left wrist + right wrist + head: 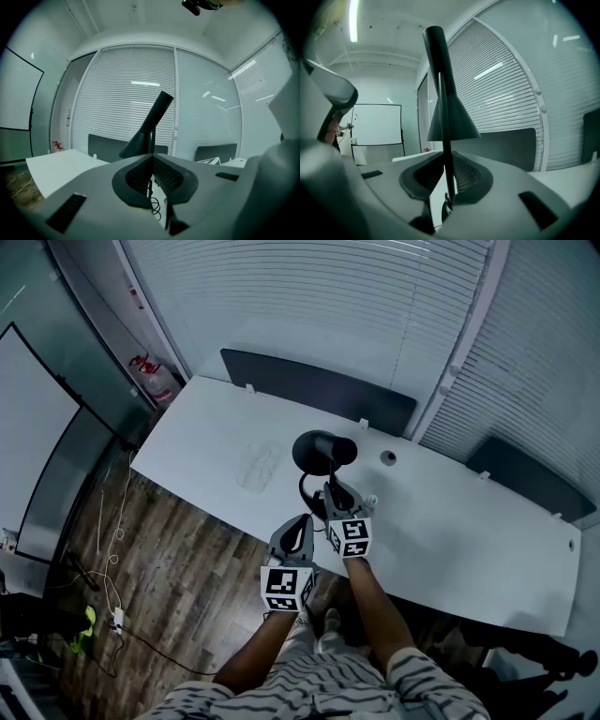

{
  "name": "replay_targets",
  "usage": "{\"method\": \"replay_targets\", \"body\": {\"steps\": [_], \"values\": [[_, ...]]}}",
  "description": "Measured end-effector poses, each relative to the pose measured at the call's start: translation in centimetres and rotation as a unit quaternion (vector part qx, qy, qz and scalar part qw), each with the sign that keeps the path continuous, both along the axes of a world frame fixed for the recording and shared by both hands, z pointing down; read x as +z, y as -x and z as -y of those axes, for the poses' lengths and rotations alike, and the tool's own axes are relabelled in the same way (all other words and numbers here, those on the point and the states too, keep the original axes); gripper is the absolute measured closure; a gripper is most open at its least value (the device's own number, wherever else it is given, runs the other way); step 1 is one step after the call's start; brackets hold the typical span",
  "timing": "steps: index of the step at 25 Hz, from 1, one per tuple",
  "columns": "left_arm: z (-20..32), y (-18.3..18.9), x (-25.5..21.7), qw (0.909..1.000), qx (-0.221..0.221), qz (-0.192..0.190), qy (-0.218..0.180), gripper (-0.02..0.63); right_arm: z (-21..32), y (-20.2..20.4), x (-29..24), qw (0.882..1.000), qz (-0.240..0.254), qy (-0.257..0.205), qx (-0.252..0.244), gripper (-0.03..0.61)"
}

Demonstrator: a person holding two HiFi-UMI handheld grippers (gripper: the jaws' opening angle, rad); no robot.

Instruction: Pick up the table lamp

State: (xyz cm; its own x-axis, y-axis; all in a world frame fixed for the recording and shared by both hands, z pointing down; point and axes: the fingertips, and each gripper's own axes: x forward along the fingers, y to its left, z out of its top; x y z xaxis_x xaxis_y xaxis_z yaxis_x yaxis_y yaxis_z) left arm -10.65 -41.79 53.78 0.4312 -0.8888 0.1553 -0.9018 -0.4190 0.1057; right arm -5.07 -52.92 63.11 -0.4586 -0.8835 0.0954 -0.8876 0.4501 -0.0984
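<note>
Right tongs [446, 159] clamp the table lamp [449, 117] by its thin stem, which only their own view shows. Left tongs [152, 158] are pressed together, empty. Head view puts the lamp near the table's [216, 442] front edge, tabletop open toward both ends. Red marking [143, 362] beyond the far-left corner is unreadable.

table lamp [323, 451], base hidden behind right gripper [336, 495] (head view)
</note>
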Motion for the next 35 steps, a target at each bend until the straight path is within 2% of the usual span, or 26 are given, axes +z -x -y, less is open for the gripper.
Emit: {"method": "replay_targets", "body": {"steps": [5,10,15,21,28,35], "values": [[0.1,0.4,0.1,1.0000,-0.001,0.000,-0.001,0.607,0.0,0.1,0.1,1.000,-0.026,-0.010,-0.008,0.532],[0.0,0.9,0.4,0.9996,-0.002,0.025,-0.010,0.607,0.0,-0.3,0.1,0.999,-0.029,-0.007,0.012,0.535],[0.2,2.0,1.0,0.9997,-0.005,0.024,0.001,0.606,0.2,0.1,-0.1,1.000,-0.022,0.003,-0.004,0.535],[0.1,2.3,1.4,0.9994,-0.003,0.032,0.014,0.606,0.7,0.4,-1.6,1.000,-0.004,0.009,0.000,0.535],[-0.1,2.7,0.2,0.9995,-0.010,0.029,-0.003,0.607,0.1,0.5,-3.4,0.999,0.016,0.028,0.008,0.535],[-0.2,3.3,-0.3,0.9997,-0.016,0.016,-0.005,0.606,-2.2,0.5,-6.5,0.999,0.037,0.020,0.010,0.535]]}}
